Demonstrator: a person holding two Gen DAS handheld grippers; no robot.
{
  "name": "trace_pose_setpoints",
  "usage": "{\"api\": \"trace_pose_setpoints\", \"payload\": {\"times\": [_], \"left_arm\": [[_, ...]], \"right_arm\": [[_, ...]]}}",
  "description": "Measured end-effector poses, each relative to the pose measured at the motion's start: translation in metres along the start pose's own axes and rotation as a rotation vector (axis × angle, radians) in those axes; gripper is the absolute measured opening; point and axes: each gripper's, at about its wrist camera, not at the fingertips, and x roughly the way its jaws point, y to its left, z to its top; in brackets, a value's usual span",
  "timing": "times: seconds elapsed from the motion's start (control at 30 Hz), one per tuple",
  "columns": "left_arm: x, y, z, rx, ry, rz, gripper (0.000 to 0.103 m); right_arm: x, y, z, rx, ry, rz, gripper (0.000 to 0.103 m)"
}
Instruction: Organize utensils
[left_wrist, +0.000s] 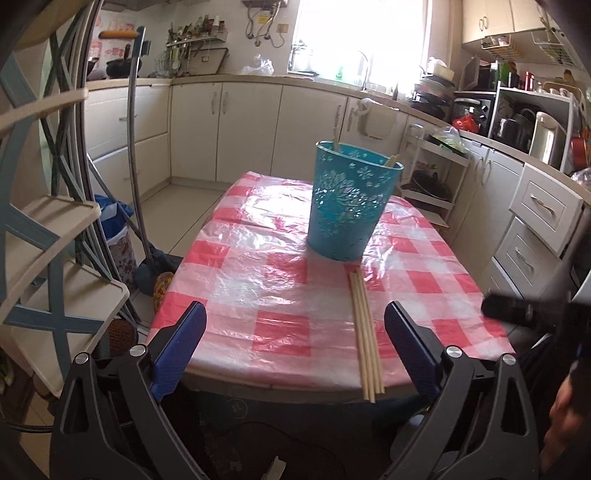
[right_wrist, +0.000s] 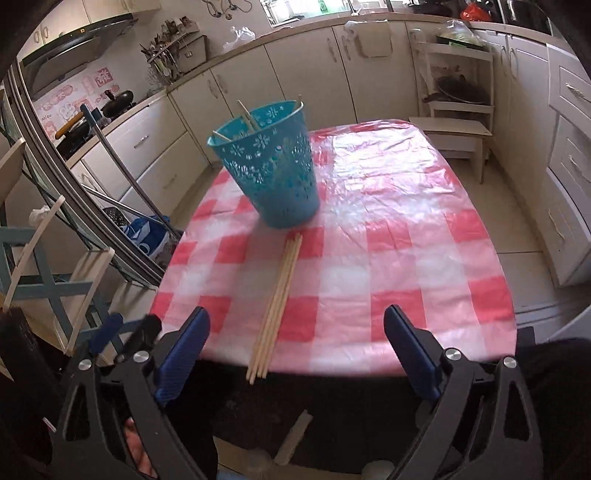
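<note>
A teal perforated basket (left_wrist: 351, 201) (right_wrist: 271, 166) stands upright near the middle of the red-and-white checked table (left_wrist: 280, 291) (right_wrist: 388, 258), with a few wooden sticks leaning inside it. A bundle of wooden chopsticks (left_wrist: 364, 332) (right_wrist: 277, 299) lies flat on the cloth, running from the basket's foot to beyond the table's near edge. My left gripper (left_wrist: 295, 325) hovers open over the near edge, the bundle just inside its right finger (left_wrist: 410, 343). My right gripper (right_wrist: 295, 328) is open too, the bundle near its left finger (right_wrist: 184, 350). Neither touches anything.
A folding stepladder (left_wrist: 55, 258) stands left of the table beside a blue bag (right_wrist: 147, 232). White kitchen cabinets (left_wrist: 221, 129) line the back and right, with a small white shelf rack (right_wrist: 458, 99) at the far corner. The right gripper's dark body (left_wrist: 532, 314) shows at the left view's right edge.
</note>
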Motion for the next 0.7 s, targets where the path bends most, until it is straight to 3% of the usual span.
{"api": "trace_pose_setpoints", "payload": {"times": [0.2,0.4,0.53,0.63,0.7], "left_arm": [[-0.029,-0.009,-0.004,0.027,-0.002,0.002,0.095],[-0.050,-0.013,-0.005,0.036,-0.014,0.014,0.095],[-0.066,-0.011,0.000,0.039,-0.040,0.019,0.095],[-0.056,-0.007,0.002,0.049,-0.009,0.022,0.095],[-0.041,-0.004,0.001,0.048,0.033,0.034,0.095]], "right_arm": [[-0.054,0.008,-0.056,0.065,-0.113,-0.011,0.096],[-0.076,0.027,-0.075,-0.011,-0.115,0.147,0.096],[-0.108,0.041,-0.075,-0.096,-0.235,0.313,0.096],[-0.122,0.051,-0.071,-0.171,-0.324,0.280,0.096],[-0.110,0.045,-0.065,-0.169,-0.320,0.172,0.096]]}}
